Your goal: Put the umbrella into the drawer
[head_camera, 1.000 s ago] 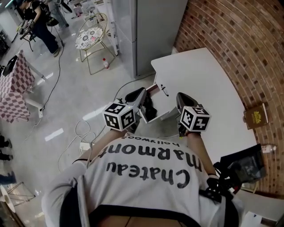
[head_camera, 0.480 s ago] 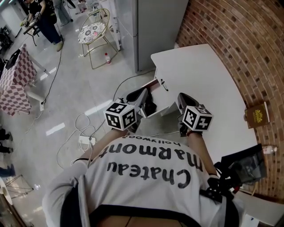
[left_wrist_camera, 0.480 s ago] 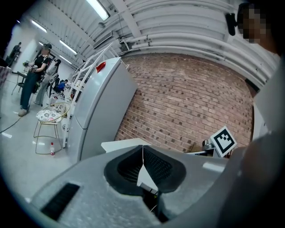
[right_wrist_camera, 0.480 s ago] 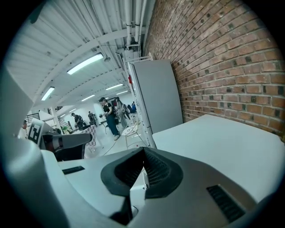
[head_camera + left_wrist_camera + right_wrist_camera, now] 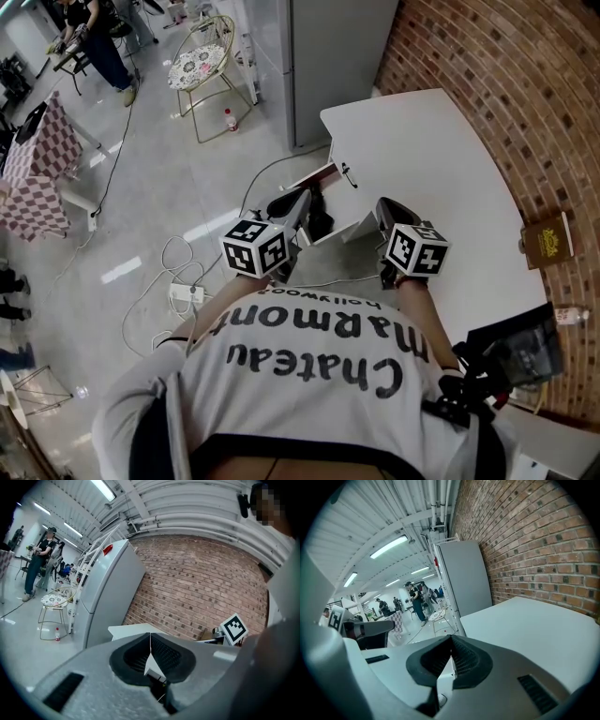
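Umbrella (image 5: 319, 223), seemingly inside open drawer (image 5: 349, 231), is placed just beyond left gripper (image 5: 292, 202); it and right gripper (image 5: 384, 207) are closed empty

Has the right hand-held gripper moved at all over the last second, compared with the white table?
Yes, slightly: in the head view the right hand-held gripper has drawn back from the white table, towards the person's body.

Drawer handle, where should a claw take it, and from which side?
Pinch the small dark handle across its thin bar, probably coming from the floor side, where the drawer stands open; the table blocks the other side.
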